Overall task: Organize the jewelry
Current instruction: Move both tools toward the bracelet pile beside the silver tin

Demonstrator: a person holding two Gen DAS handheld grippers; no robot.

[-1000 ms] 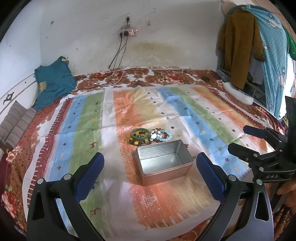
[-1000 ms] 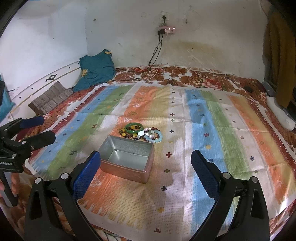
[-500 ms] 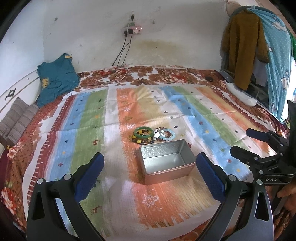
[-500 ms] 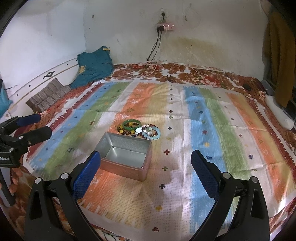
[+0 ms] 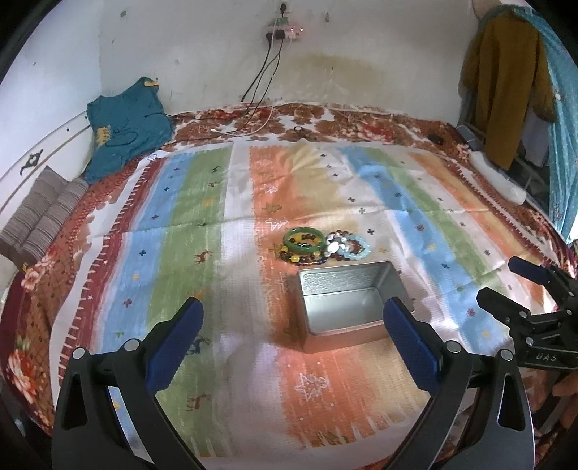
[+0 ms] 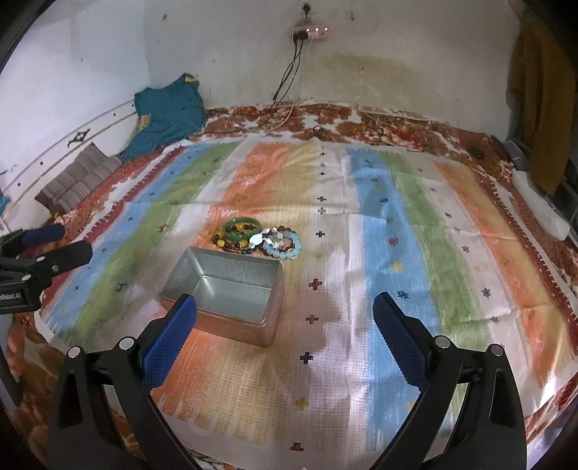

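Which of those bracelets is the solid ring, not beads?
The green bangle, at the left end of the pile just behind the tin. It is one smooth hoop; the pale blue bracelet and the dark ones around it are strung beads.

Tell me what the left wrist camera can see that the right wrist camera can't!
Only the left wrist view shows the blue dotted cloth hanging at the right edge, and the right hand-held gripper, open, seen from the side.

Only the right wrist view shows the left hand-held gripper from the side, open too.

Both show the empty metal tin on the striped blanket, the pile of bracelets just behind it, the teal garment and the wall socket.
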